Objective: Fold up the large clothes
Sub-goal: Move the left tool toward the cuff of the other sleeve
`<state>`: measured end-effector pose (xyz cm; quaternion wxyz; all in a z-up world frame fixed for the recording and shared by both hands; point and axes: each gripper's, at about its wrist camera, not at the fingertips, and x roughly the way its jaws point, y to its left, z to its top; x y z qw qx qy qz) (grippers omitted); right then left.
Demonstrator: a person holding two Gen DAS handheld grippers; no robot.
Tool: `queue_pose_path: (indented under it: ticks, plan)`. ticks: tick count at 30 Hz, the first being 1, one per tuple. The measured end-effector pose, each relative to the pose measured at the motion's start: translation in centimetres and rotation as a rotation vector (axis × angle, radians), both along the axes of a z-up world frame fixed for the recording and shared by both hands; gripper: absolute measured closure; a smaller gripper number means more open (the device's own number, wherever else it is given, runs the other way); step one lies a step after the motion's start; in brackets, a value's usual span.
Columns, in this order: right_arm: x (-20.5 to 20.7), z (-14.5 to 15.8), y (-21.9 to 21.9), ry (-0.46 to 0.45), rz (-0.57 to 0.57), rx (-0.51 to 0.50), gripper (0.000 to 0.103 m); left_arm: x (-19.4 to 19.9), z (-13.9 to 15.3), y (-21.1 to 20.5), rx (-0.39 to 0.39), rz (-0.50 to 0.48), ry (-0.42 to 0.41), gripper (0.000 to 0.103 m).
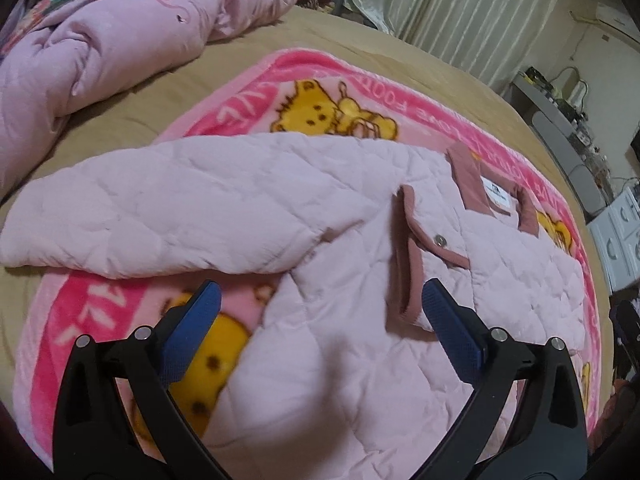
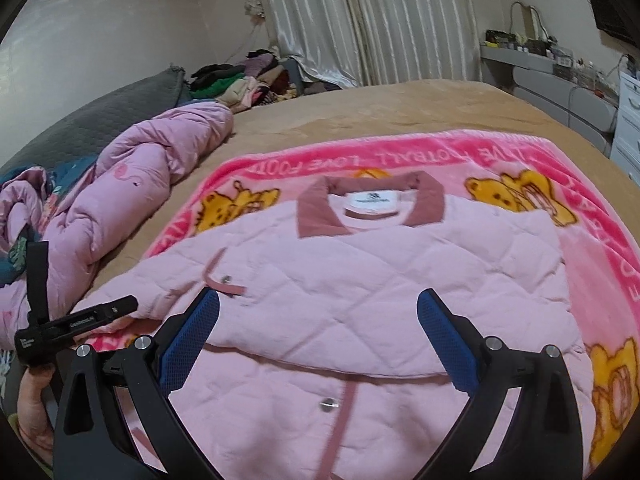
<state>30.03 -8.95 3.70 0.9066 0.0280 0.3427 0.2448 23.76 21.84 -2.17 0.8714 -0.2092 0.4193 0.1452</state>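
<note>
Both grippers, left (image 1: 316,300) and right (image 2: 318,308), hang wide open and empty above the pink quilted jacket (image 2: 360,280), which lies lengthwise on the cartoon blanket (image 2: 592,184), collar (image 2: 372,200) pointing toward the curtains (image 2: 380,20).

You have one quilted pink jacket (image 2: 360,264), one cartoon-bear blanket (image 2: 600,216) under it, one crumpled pink duvet (image 2: 132,184), and two wide-open grippers: left (image 1: 320,304), right (image 2: 318,308).
</note>
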Motion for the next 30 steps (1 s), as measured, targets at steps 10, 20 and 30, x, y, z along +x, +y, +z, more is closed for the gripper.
queue_pose_path:
  ticks: [10,20,30]
  plan:
    - [-1.4,1.9,3.5,-0.035,0.049,0.009,0.004,-1.3,0.9,2.4,-0.005,0.059,-0.019,0.009]
    - [-2.4,3.2,7.1,-0.065,0.113,-0.005,0.004,-3.0,1.7,6.1,-0.001,0.161,-0.037,0.009]
    - [-3.3,4.4,11.0,-0.091,0.185,-0.002,0.004,-4.6,1.9,9.1,-0.016,0.236,-0.049,0.009]
